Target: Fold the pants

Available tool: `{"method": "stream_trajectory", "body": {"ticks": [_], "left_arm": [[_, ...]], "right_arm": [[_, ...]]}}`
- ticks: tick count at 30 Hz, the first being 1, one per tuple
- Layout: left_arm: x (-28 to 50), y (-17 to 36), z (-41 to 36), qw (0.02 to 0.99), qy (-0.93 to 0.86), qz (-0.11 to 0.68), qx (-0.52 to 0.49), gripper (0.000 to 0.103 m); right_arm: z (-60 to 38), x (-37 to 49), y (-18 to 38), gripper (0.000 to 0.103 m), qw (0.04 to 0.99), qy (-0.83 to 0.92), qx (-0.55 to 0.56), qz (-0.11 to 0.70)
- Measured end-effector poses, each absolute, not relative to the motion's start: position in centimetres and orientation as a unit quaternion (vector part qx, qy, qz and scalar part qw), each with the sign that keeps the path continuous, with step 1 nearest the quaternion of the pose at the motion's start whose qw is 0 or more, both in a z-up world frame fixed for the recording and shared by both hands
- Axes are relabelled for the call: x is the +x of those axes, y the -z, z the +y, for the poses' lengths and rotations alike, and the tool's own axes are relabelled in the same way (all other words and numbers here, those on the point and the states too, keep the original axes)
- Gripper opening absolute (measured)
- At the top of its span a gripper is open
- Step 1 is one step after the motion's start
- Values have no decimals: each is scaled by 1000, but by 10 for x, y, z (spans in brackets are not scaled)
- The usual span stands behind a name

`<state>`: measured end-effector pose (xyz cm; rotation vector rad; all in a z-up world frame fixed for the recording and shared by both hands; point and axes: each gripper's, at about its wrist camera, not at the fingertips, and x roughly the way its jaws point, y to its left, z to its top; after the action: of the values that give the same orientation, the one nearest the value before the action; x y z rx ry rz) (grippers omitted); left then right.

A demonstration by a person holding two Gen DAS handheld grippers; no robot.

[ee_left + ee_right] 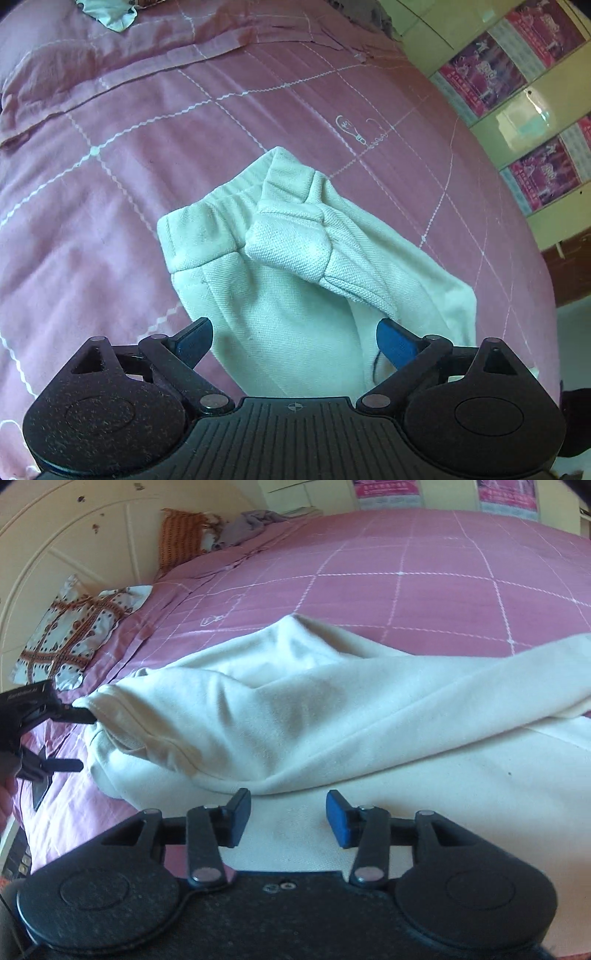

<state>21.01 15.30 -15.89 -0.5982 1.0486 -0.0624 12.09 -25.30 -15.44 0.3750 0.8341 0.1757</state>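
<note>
Pants lie on bed, leg folded over waistband, hem bunched. Left tool spread wide, right tool part open; neither grips cloth. Likely next: regrip folded edge with both, pull flat, smooth creases before second fold.

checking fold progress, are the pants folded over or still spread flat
Folded over: the pants have a leg doubled back across them, its cuff lying by the waistband.

Left gripper: black ribbed body, round speckled side discs, silver pivot pins, blue pads. Right gripper, lower frame, looks the same.
</note>
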Motion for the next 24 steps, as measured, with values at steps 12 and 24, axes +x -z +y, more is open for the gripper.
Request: {"method": "stream_trajectory", "body": {"ticks": [12, 24], "left_arm": [[219, 164, 143, 806, 42, 497, -320, 95], [226, 177, 145, 809, 9, 502, -305, 19]], "right_arm": [[-279, 150, 157, 56, 843, -15, 325, 429], [-278, 166, 160, 5, 835, 41, 318, 446]]}}
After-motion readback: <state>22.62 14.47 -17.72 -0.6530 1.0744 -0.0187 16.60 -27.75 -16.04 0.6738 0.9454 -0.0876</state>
